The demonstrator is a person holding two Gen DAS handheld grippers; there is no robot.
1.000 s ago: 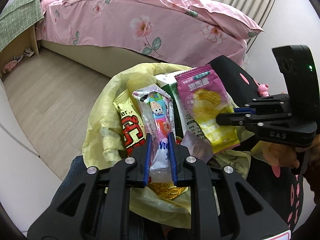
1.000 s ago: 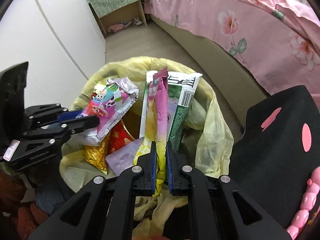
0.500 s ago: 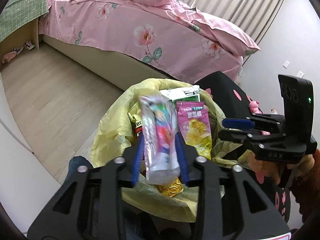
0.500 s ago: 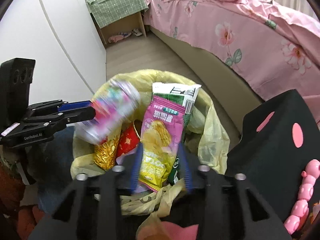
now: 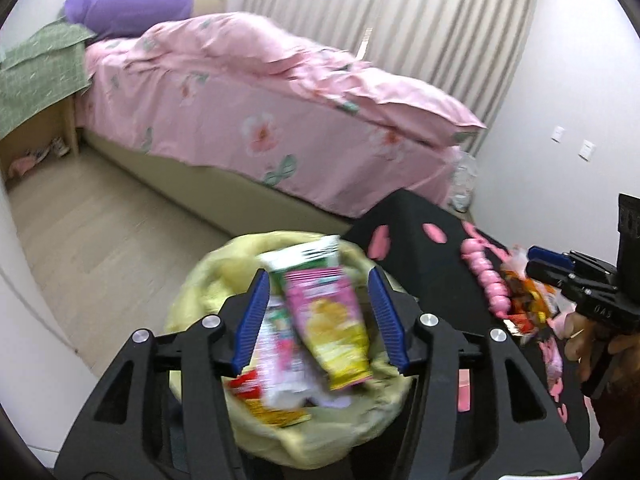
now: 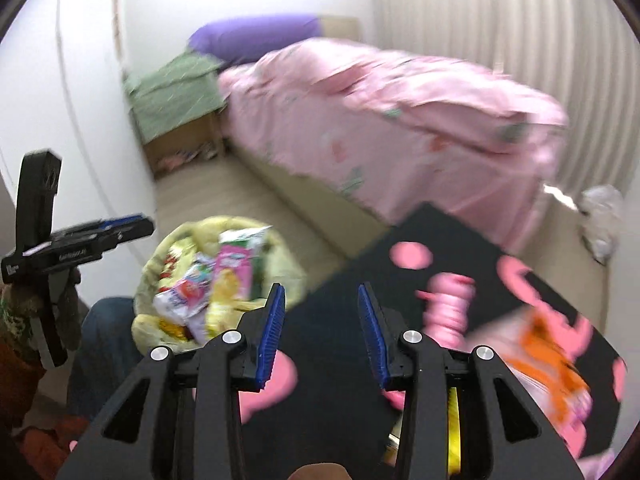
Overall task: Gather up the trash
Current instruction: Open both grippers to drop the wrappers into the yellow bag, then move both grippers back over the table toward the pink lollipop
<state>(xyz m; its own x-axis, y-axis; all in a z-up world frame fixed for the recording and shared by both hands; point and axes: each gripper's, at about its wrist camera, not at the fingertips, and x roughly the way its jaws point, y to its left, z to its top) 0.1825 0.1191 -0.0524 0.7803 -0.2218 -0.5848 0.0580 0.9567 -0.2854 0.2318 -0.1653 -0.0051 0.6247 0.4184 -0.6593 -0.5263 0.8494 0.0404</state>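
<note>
Home bedroom: pink-quilted bed [image 5: 280, 120], striped curtains [image 5: 400, 20].

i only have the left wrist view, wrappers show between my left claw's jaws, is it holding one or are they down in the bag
Observer: Not holding. In the right wrist view the left claw sits apart from the yellow bag and nothing hangs from its tips. Its jaws have just been opening, and the wrappers lie in the bag.
Operator: ok and the right claw, i only see it side on
Observer: The right claw is open and empty. Its jaws have just been opening, and only the black cloth with pink patches shows between them.
</note>
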